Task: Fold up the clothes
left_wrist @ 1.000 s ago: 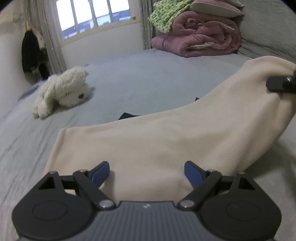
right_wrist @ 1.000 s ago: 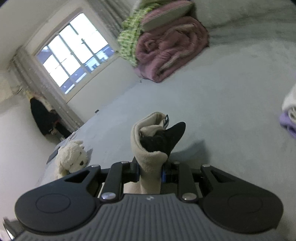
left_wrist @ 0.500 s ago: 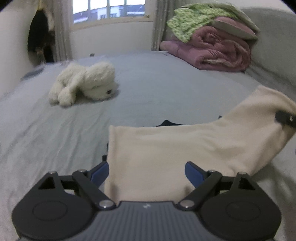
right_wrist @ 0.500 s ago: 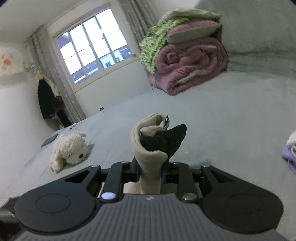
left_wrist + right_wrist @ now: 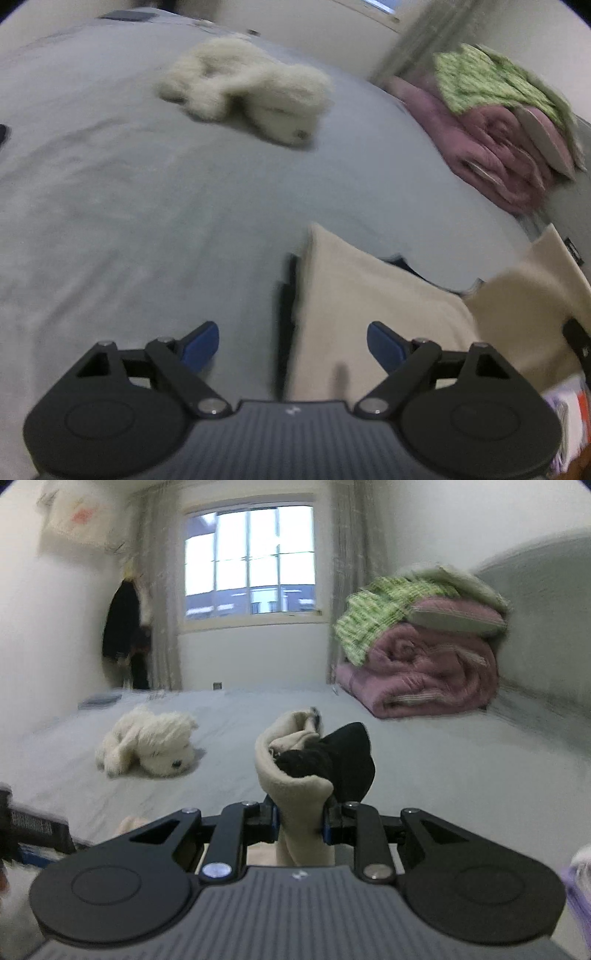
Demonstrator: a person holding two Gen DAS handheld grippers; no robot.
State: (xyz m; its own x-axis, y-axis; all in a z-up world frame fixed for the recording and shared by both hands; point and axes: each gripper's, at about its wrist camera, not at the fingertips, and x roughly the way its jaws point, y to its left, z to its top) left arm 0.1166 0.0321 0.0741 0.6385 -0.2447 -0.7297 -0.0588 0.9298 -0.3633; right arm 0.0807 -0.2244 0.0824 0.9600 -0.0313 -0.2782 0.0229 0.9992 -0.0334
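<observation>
Drifting left gripper (image 5: 293, 341), garment (image 5: 369, 295) offset rightward

Dim window (image 5: 249, 559) daylight; motion blur, fisheye-warped edges.

Your left wrist view is smeared by motion: the plush toy (image 5: 251, 99) on the bed (image 5: 110, 206) loses its outline, and the folded bedding (image 5: 502, 129) runs off toward the right edge. The cream garment (image 5: 369, 302) disappears under the camera housing, and a dark layer (image 5: 284, 314) beneath it shows only as a thin strip. At the lower right corner, a pale stack (image 5: 569, 410) is cut off and unreadable. In your right wrist view, the garment's lower part is hidden below the fingers, and a blurred black bar (image 5: 33, 830) enters from the left edge.
</observation>
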